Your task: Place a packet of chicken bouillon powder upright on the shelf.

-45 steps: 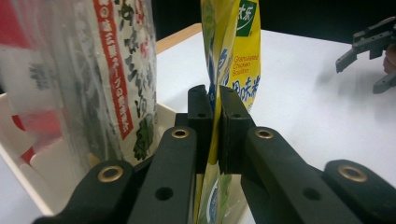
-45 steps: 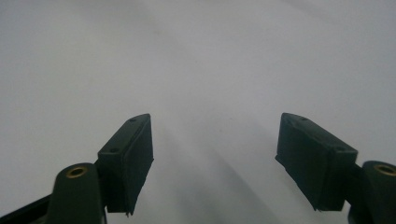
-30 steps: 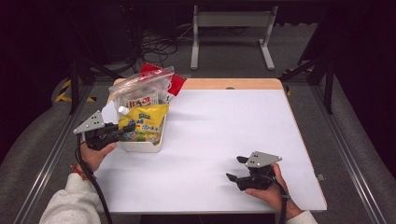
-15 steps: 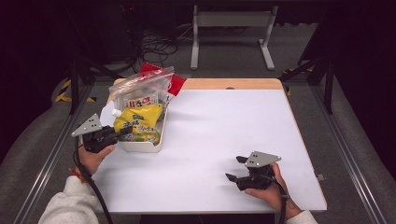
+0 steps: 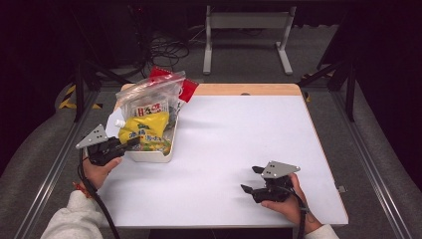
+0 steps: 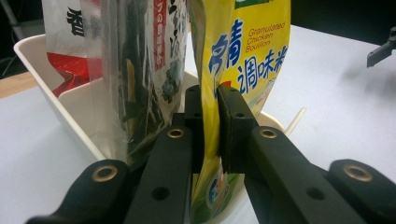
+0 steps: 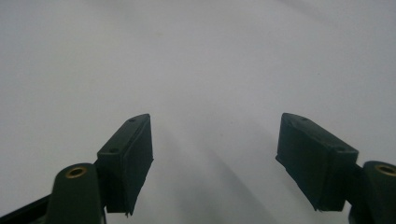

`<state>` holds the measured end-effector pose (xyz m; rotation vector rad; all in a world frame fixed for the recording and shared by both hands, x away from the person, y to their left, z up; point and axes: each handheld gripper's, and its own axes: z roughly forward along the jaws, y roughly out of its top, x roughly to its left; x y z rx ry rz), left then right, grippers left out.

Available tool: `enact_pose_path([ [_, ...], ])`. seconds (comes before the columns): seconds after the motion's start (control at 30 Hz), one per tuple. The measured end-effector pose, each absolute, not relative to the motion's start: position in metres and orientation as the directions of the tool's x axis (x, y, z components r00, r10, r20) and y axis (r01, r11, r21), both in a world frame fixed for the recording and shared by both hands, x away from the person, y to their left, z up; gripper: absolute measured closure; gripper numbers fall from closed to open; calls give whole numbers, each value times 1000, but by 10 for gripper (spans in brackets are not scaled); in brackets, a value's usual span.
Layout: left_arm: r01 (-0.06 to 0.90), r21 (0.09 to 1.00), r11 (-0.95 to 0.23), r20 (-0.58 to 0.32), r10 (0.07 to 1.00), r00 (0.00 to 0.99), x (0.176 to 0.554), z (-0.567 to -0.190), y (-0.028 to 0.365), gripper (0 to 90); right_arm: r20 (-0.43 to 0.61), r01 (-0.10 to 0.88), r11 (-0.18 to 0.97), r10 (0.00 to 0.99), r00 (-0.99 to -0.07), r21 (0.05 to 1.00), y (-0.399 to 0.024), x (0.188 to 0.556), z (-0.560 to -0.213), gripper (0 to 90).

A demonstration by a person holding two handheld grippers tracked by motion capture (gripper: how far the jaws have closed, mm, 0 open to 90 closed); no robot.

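Note:
A yellow chicken bouillon pouch (image 5: 144, 130) stands in a white tray (image 5: 150, 157) at the table's left. My left gripper (image 5: 130, 144) is shut on the pouch's lower edge; in the left gripper view the black pads (image 6: 233, 126) pinch the yellow pouch (image 6: 252, 46) flat between them. Beside it in the tray (image 6: 51, 88) stands a clear zip bag (image 6: 140, 70) of dark dried food. My right gripper (image 5: 249, 180) rests near the table's front right, open, its jaws (image 7: 212, 154) wide apart over bare white tabletop with nothing between them.
The clear zip bag (image 5: 149, 97) and a red packet (image 5: 188, 89) rise from the tray's far end. A wooden strip (image 5: 249, 89) runs along the table's far edge. Metal rails flank both sides, and a stand and cables sit on the floor beyond.
My left gripper has edged left and toward the person with the yellow pouch, which has shifted a little toward the tray's near end. The right gripper has not moved.

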<state>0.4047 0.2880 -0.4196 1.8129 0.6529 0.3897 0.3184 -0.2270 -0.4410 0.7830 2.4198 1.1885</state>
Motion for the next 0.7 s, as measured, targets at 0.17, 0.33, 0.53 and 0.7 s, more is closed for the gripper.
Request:
enact_pose_path([
  [0.17, 238, 942, -236, -39, 628, 777, 402, -419, 285, 814, -57, 327, 501, 607, -792, 801, -228, 318, -440, 269],
  [0.33, 240, 943, -232, -36, 645, 763, 398, -419, 283, 788, -63, 326, 505, 609, -791, 799, -229, 318, -439, 270],
  [0.53, 233, 944, -235, -20, 662, 750, 395, -416, 283, 766, -66, 326, 503, 614, -787, 800, -231, 318, -438, 270],
  [0.7, 229, 946, -228, -18, 670, 742, 393, -415, 284, 759, -67, 325, 505, 613, -787, 799, -231, 318, -438, 270],
])
